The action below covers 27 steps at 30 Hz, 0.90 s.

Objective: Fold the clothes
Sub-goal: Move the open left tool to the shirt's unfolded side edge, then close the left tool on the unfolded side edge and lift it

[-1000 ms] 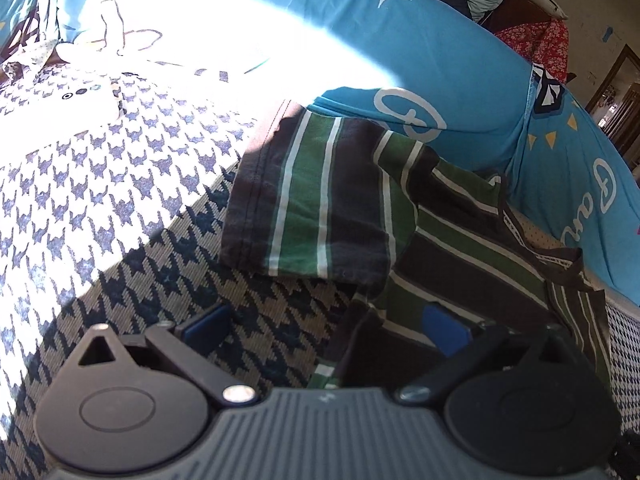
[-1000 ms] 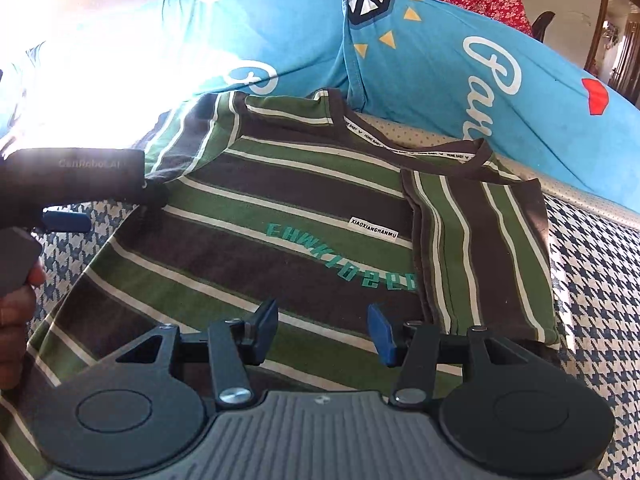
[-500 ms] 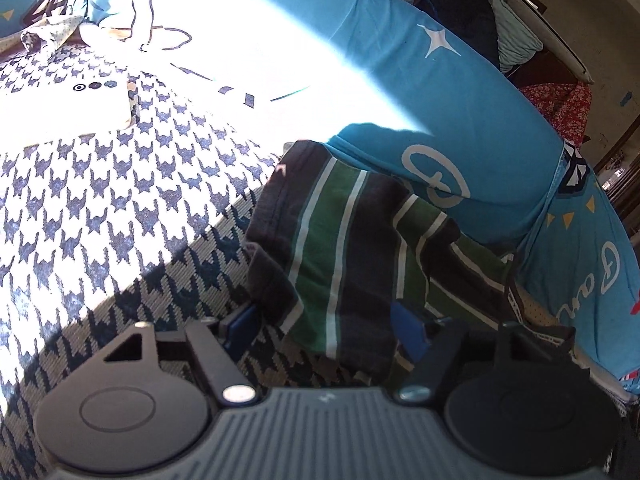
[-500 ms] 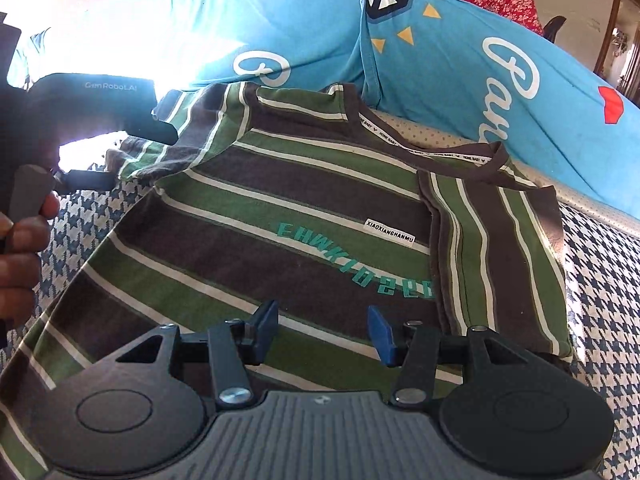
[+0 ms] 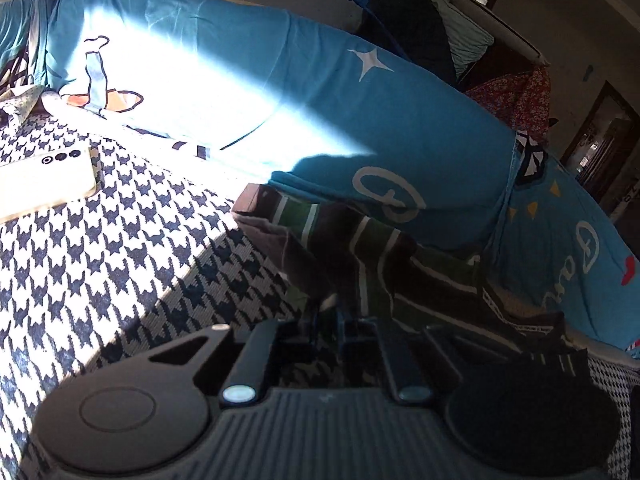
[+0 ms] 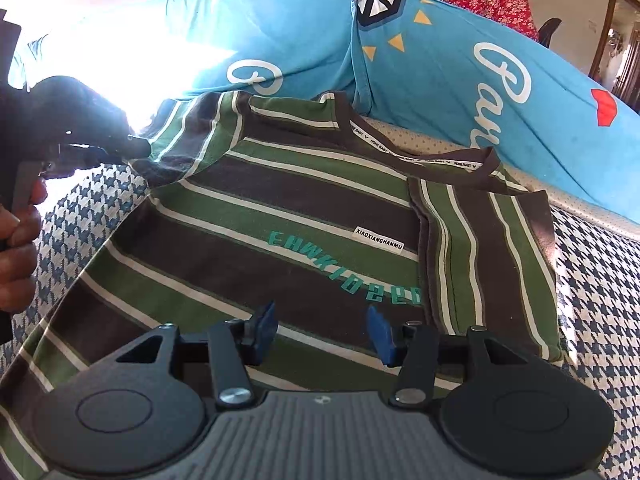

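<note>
Striped T-shirt [image 6: 304,216] spread flat on houndstooth bedcover [image 5: 120,248], one sleeve [image 5: 320,248] pinched in closed left gripper [image 5: 340,320]. Right gripper [image 6: 322,330] half open over hem, empty. Thin pinch likely to slip; folded sleeve [image 6: 480,256] could drag. No containers visible.

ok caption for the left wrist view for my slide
Left tongs shut on the sleeve of a green striped shirt, on a houndstooth bedspread beside a phone.
</note>
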### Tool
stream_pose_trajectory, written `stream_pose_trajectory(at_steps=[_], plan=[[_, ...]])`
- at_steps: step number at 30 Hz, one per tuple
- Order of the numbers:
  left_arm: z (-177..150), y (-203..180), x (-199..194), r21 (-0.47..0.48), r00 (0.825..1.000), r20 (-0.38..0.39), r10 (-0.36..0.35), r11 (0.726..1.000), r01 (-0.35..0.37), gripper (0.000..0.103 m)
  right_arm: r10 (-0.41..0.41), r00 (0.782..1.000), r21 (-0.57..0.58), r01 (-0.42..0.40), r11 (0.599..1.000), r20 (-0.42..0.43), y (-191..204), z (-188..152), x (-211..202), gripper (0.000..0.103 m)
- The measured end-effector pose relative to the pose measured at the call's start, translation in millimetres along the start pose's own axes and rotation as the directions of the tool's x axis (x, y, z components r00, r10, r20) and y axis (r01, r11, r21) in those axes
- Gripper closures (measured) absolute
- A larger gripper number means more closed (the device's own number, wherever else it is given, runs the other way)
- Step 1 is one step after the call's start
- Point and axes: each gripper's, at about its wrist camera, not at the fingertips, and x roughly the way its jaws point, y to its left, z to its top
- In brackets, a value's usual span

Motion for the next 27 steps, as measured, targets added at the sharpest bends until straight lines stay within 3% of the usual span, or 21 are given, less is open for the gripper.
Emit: stream_pose_trajectory(at_steps=[3,5,7,9,11,14,16,20,23,27], plan=[[-9,-37,-3,0.189,0.993,-0.037,-0.111,0.975,0.116,0.095,-0.053,0.998,0.024,0.053,0.998,0.013,-6,3,-1,0.054],[-22,-59,-2,0.302,0.975,-0.115,-0.192,0.928,0.218,0.095,-0.104,0.995,0.075,0.104,0.992,0.005,-18,5,-1,0.054],[-38,-80,-4,0.417,0.963,-0.167,-0.214,0.869,0.265,0.091,-0.134,0.991,0.114,0.132,0.985,0.006,-29,7,-2,0.054],[-51,-94,-3,0.510,0.959,-0.210,-0.191,0.815,0.275,0.085,-0.163,0.987,0.154,0.160,0.975,0.007,-41,9,-4,0.054],[-57,-99,-1,0.547,0.956,-0.234,-0.180,0.788,0.282,0.079,-0.185,0.983,0.186,0.180,0.966,0.010,-51,11,-6,0.054],[-56,-93,-7,0.512,0.950,-0.233,-0.210,0.804,0.303,0.071,-0.197,0.980,0.223,0.188,0.957,0.019,-63,14,-10,0.054],[-52,-83,-13,0.447,0.953,-0.220,-0.208,0.847,0.289,0.064,-0.192,0.981,0.243,0.181,0.953,0.023,-68,16,-12,0.054],[-39,-66,-13,0.325,0.963,-0.205,-0.176,0.916,0.236,0.062,-0.168,0.985,0.272,0.151,0.950,0.040,-73,18,-13,0.054],[-33,-57,-16,0.290,0.974,-0.189,-0.124,0.941,0.176,0.059,-0.137,0.989,0.285,0.114,0.952,0.061,-72,20,-14,0.054],[-27,-46,-24,0.270,0.984,-0.166,-0.058,0.958,0.102,0.037,-0.064,0.994,0.314,0.031,0.949,0.093,-68,25,-11,0.054]])
